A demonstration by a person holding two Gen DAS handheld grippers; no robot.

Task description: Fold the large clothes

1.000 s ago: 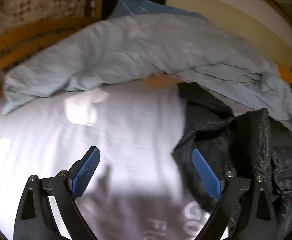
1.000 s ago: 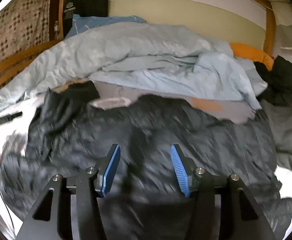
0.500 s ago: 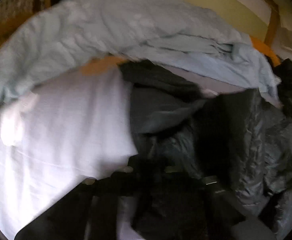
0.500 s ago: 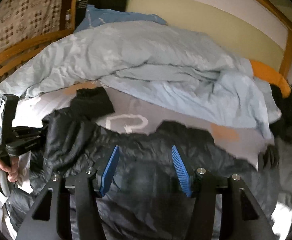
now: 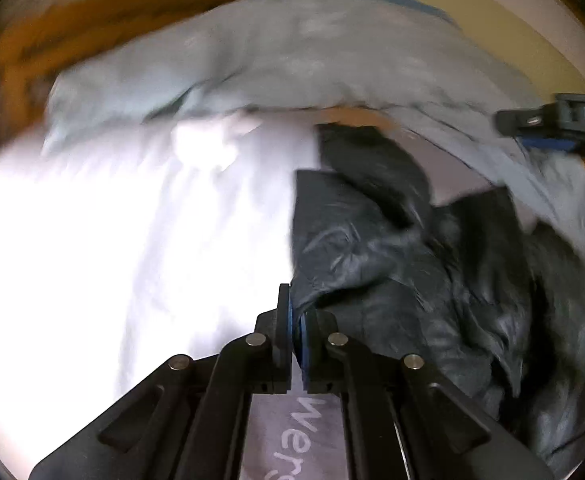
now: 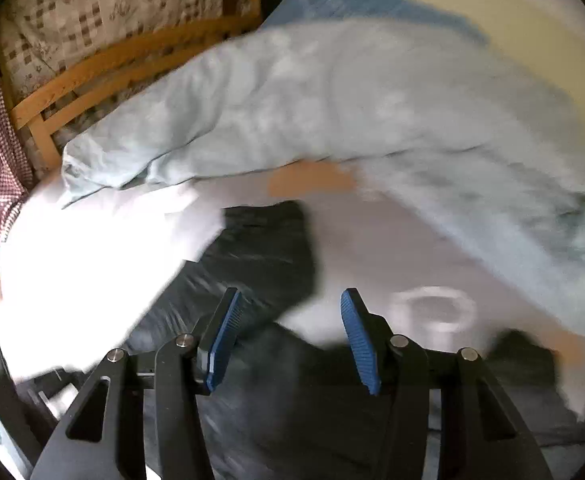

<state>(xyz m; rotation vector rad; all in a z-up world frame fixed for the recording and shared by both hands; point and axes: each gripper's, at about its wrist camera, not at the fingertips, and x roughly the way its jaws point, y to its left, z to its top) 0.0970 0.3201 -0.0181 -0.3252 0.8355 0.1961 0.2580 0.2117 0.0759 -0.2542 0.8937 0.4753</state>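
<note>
Left gripper [image 5: 297,322] was pinched tight on the black jacket's [image 5: 392,264] near edge, jacket trailing off rightward across the bed, while the right gripper [image 6: 288,340] hovered gaping over it.

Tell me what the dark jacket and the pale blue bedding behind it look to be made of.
Dark shiny jacket: probably thin synthetic shell, nylon-like; its crinkled surface catches glossy highlights, and it looks puffy, possibly padded. Pale blue bedding: matte woven cloth, likely cotton or a blend; soft creases with no sheen. Motion blur leaves both uncertain.
</note>
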